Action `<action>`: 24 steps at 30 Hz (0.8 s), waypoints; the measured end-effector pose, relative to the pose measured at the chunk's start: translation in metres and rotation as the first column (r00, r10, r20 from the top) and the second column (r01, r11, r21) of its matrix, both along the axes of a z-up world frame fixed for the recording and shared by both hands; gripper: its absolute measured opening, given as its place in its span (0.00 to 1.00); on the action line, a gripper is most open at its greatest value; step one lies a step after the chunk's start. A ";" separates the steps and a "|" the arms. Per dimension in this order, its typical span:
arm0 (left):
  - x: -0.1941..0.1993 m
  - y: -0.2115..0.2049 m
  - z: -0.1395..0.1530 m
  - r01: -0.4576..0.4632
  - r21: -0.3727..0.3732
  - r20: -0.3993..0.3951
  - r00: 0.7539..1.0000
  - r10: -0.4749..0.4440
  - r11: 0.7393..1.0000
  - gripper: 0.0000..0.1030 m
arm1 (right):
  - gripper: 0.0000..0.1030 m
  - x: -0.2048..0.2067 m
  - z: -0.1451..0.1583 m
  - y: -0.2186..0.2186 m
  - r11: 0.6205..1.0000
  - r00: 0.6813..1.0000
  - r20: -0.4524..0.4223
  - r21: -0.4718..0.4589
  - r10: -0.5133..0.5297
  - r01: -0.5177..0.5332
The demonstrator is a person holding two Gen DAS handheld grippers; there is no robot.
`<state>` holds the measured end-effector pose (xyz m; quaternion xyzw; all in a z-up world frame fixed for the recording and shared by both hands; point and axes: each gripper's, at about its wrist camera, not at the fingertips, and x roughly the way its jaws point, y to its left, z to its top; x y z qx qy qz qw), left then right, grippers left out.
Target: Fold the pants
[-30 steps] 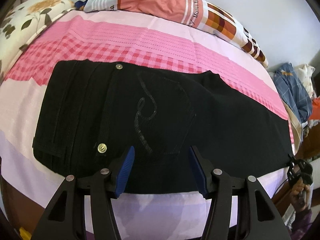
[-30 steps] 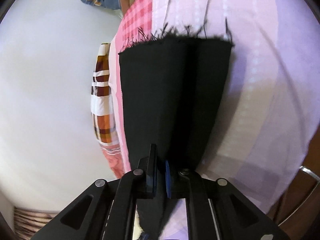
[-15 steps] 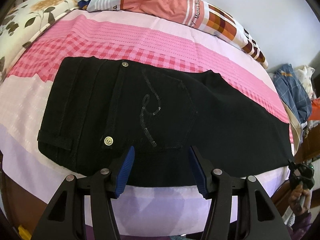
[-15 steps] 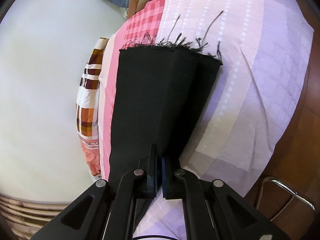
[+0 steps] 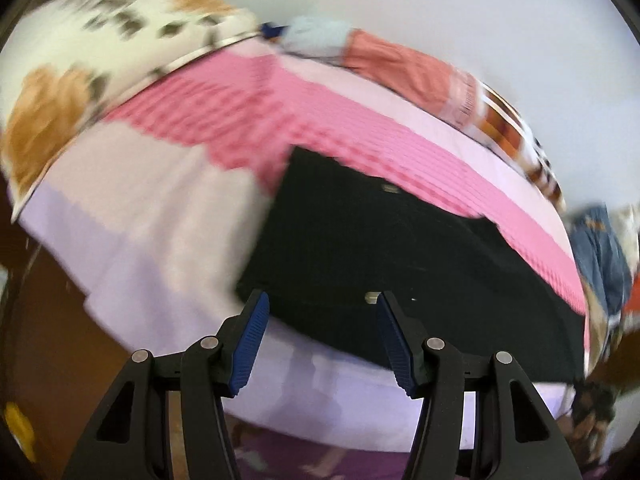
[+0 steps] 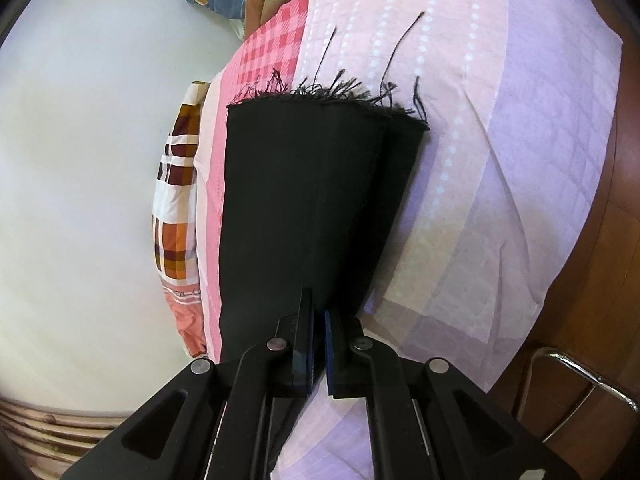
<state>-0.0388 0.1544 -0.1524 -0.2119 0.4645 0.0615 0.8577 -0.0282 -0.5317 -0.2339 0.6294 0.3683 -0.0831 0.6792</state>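
- The pink, lilac and checked quilted bedspread point(image 6: 500, 160) gives a broad flat surface for folding.
- The black denim pants point(image 5: 380, 256), legs stacked, lie along the bed's near edge, frayed hems point(image 6: 332, 92) towards its far end.
- The right gripper point(image 6: 318, 344) is clenched on the stacked legs, probably to lift them.
- The left gripper point(image 5: 320, 340) hangs released by the waistband corner, grasping nothing.

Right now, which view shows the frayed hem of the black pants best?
The right wrist view: the frayed hem lies sharp near the frame's centre, loose threads spread over the bedsheet. The left wrist view is motion-blurred and shows only the waist end of the pants; no hem is visible there.
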 end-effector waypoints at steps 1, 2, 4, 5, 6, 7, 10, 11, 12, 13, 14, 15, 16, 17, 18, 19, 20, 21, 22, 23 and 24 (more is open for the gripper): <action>-0.004 0.013 -0.005 -0.025 -0.036 -0.011 1.000 0.025 0.999 0.55 | 0.05 0.001 0.000 0.000 1.000 1.000 0.000 0.000 0.001 -0.001; -0.007 0.023 -0.010 -0.043 -0.077 -0.018 0.999 0.042 0.996 0.55 | 0.05 0.001 0.000 0.000 1.000 1.000 0.000 0.001 0.000 0.000; -0.011 0.036 -0.022 -0.068 -0.153 -0.042 0.997 0.063 0.986 0.49 | 0.04 0.000 -0.002 0.000 1.000 1.000 -0.001 0.014 -0.011 0.011; -0.010 0.038 -0.027 -0.073 -0.171 -0.056 0.996 0.064 0.983 0.44 | 0.04 -0.001 -0.003 -0.001 1.000 1.000 0.000 0.023 -0.017 0.017; -0.009 0.038 -0.032 -0.070 -0.181 -0.071 0.996 0.058 0.981 0.30 | 0.04 -0.002 -0.004 -0.001 0.999 1.000 0.002 0.033 -0.023 0.023; -0.008 0.036 -0.038 -0.058 -0.200 -0.086 0.995 0.042 0.978 0.24 | 0.04 -0.003 -0.006 -0.001 0.999 1.000 0.005 0.045 -0.030 0.030; -0.004 0.028 -0.048 -0.041 -0.267 -0.097 0.995 0.016 0.963 0.18 | 0.04 -0.004 -0.008 -0.002 0.997 0.999 0.009 0.063 -0.041 0.041; -0.003 0.026 -0.049 -0.042 -0.273 -0.094 0.995 0.017 0.961 0.16 | 0.04 -0.004 -0.008 -0.002 0.998 0.999 0.007 0.058 -0.039 0.038; 0.000 0.026 -0.049 -0.042 -0.282 -0.089 0.996 0.017 0.959 0.13 | 0.04 -0.004 -0.007 -0.001 0.998 0.999 0.004 0.050 -0.035 0.035; 0.003 0.027 -0.048 -0.041 -0.297 -0.084 0.996 0.017 0.954 0.12 | 0.04 -0.004 -0.006 -0.001 0.998 0.999 0.002 0.045 -0.033 0.033; 0.006 0.027 -0.048 -0.041 -0.306 -0.079 0.997 0.017 0.951 0.12 | 0.04 -0.004 -0.006 -0.001 0.999 1.000 0.001 0.042 -0.032 0.031; 0.008 0.027 -0.048 -0.039 -0.308 -0.077 0.997 0.016 0.951 0.12 | 0.04 -0.004 -0.006 -0.001 0.999 1.000 0.001 0.044 -0.032 0.031; 0.011 0.027 -0.047 -0.037 -0.305 -0.072 0.997 0.016 0.952 0.12 | 0.04 -0.005 -0.006 -0.001 0.998 0.999 0.002 0.045 -0.032 0.032; 0.012 0.026 -0.043 -0.032 -0.293 -0.058 0.998 0.016 0.956 0.12 | 0.04 -0.005 -0.005 -0.001 0.998 0.999 0.003 0.047 -0.032 0.032; 0.013 0.026 -0.041 -0.025 -0.280 -0.048 0.999 0.012 0.960 0.11 | 0.04 -0.005 -0.005 0.000 0.998 0.999 0.002 0.048 -0.033 0.033; 0.014 0.022 -0.035 -0.012 -0.250 -0.032 0.999 0.004 0.968 0.10 | 0.04 -0.005 -0.005 0.000 0.998 0.999 0.002 0.049 -0.033 0.033; 0.015 0.019 -0.031 -0.004 -0.225 -0.019 1.000 0.000 0.974 0.10 | 0.04 -0.005 -0.005 0.000 0.998 0.999 0.002 0.048 -0.032 0.032; 0.017 0.016 -0.028 -0.002 -0.209 -0.011 1.000 0.000 0.978 0.10 | 0.04 -0.005 -0.005 0.000 0.998 1.000 0.002 0.048 -0.031 0.031; 0.017 0.015 -0.027 -0.011 -0.202 -0.014 1.000 0.008 0.979 0.10 | 0.04 -0.005 -0.005 0.000 0.998 1.000 0.002 0.047 -0.031 0.031; 0.017 0.017 -0.030 -0.021 -0.207 -0.024 1.000 0.017 0.978 0.10 | 0.04 -0.005 -0.005 0.000 0.998 1.000 0.002 0.048 -0.030 0.030; 0.016 0.020 -0.034 -0.040 -0.222 -0.045 0.999 0.031 0.974 0.10 | 0.04 -0.005 -0.005 0.000 0.998 1.000 0.002 0.048 -0.031 0.030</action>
